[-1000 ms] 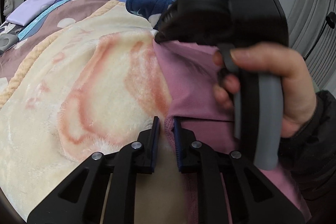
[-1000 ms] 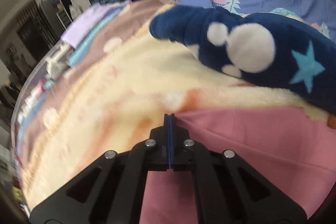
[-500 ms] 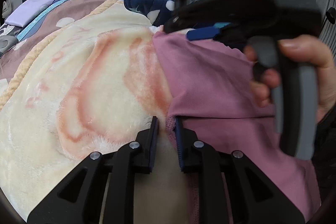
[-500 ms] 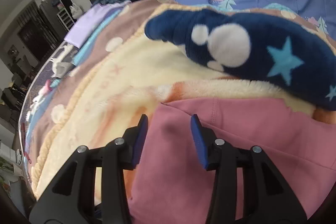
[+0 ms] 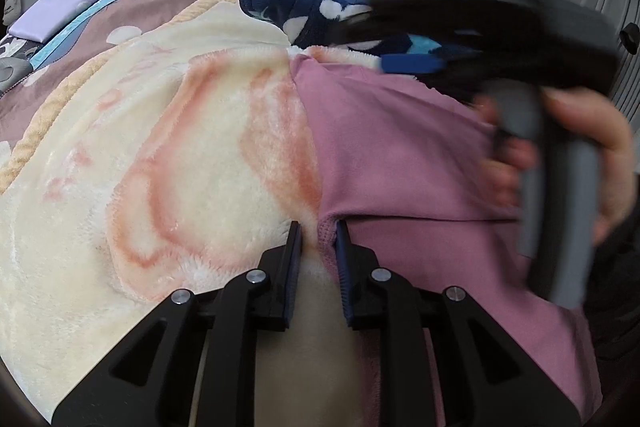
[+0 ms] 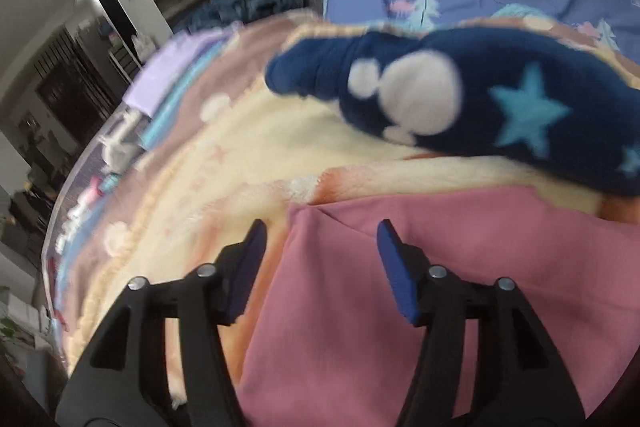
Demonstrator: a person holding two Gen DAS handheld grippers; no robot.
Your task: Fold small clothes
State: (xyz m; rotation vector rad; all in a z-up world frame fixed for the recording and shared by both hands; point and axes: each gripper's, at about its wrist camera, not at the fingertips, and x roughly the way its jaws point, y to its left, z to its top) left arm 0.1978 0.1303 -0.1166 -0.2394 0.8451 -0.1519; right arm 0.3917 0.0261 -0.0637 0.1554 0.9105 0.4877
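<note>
Two tools (image 5: 318, 241) (image 6: 320, 247), one pink garment (image 5: 400, 155)

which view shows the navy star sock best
The right wrist view: the navy sock lies across the upper frame unobstructed, with its star and white dots visible, though blurred. In the left wrist view it is small and partly hidden behind the right gripper.

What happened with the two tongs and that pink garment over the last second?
The right tongs let go of the pink garment's far corner, opened wide and pulled back toward the person. The corner now lies on the cream blanket. The left tongs stayed at the near edge, slightly parted around the fabric.
</note>
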